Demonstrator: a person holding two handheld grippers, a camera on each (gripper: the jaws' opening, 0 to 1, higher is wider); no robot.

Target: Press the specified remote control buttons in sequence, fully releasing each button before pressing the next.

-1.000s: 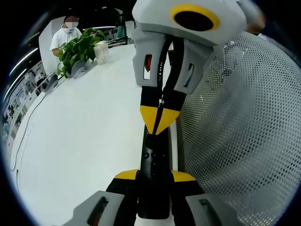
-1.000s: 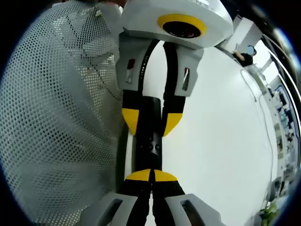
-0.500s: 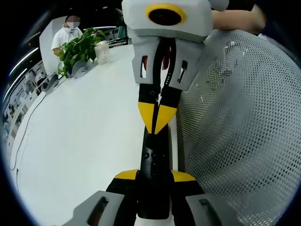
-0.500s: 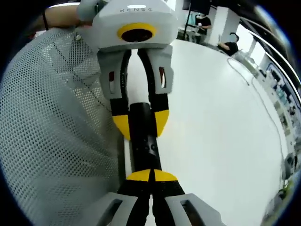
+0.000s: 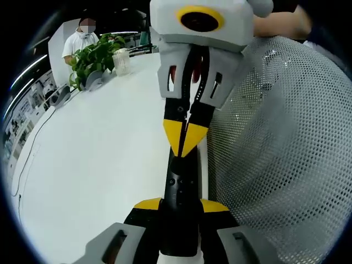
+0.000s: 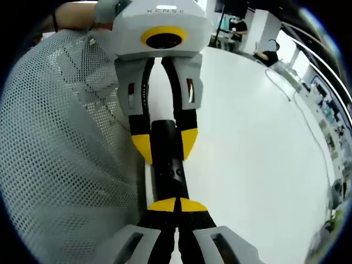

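1. Left gripper view: the left tongs [image 5: 181, 206] are pinching the near end of a black remote control [image 5: 181, 190], one yellow-tipped jaw on each side of its body.
2. The right tongs [image 5: 186, 140] come in from the top of this view, their yellow tips pressed together into a point that rests on the remote's upper face, just beyond its small buttons.
3. Right gripper view: the right tongs [image 6: 176, 206] rise from the bottom with jaws shut tight against each other, tips on the remote control [image 6: 169, 165].
4. Facing them, the left tongs [image 6: 164, 147] grip the far end of the remote between their two yellow pads.
5. The remote lies along the edge of the white table [image 5: 99, 159], held between both tools.
6. Beside the remote is a white perforated mesh surface [image 5: 280, 159]; whether it is a container, I cannot tell.
7. Far across the table, a white pot [image 5: 121, 60] holds a leafy green plant [image 5: 93, 55], and a person [image 5: 77, 41] sits behind it.
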